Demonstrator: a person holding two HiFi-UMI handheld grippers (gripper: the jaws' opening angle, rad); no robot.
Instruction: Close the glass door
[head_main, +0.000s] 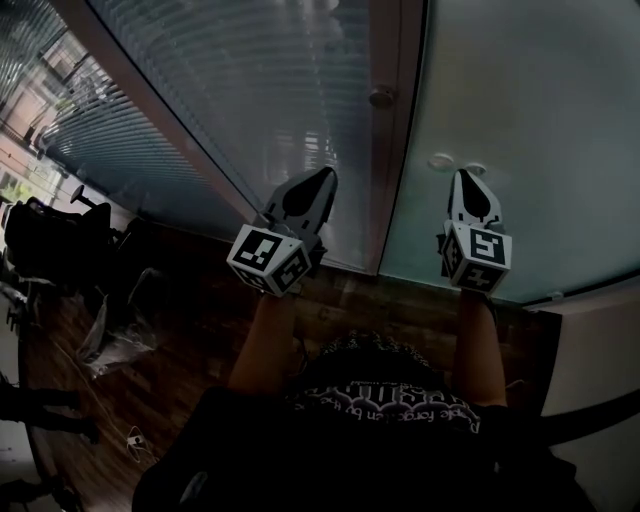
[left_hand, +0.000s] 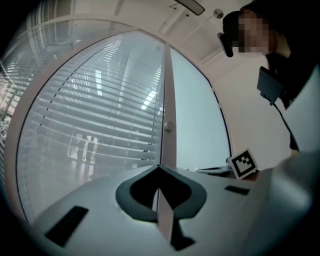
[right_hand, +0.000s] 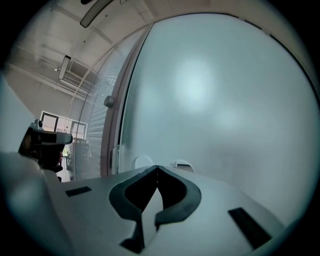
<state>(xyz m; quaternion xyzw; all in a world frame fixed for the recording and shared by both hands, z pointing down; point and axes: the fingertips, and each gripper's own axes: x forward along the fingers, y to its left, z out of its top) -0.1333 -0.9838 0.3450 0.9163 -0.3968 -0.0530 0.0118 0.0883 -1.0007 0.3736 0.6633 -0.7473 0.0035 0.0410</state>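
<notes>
Holding one tool in each hand, the person keeps both forearms stretched forward over the dark wooden floor (head_main: 200, 330). Each tool carries a marker cube, the left cube (head_main: 268, 258) tilted and the right cube (head_main: 477, 256) squarer to the camera.

The left claw (head_main: 326, 174) is closed: in the left gripper view its tips (left_hand: 159, 166) meet at a point with nothing between them. The right claw (head_main: 465, 173) is likewise pressed together and empty, its tips (right_hand: 157, 167) touching.

Just past the right claw stands the glass door (head_main: 520, 120), a frosted pale panel that fills most of the right gripper view (right_hand: 215, 100). Two small round fittings (head_main: 441, 161) sit on the door right by the claw's tip; whether the tip touches the glass is hard to tell in the dim head view.

To the left of the door runs a brownish frame (head_main: 385, 150) with a small round knob (head_main: 381, 97) on it, seen also from the left tool (left_hand: 168, 126). The left claw points at the foot of this frame. The door's edge appears to lie against it.

Beyond the frame, farther left, is a slatted pane (head_main: 230, 90) with horizontal blinds (left_hand: 100, 115).
</notes>
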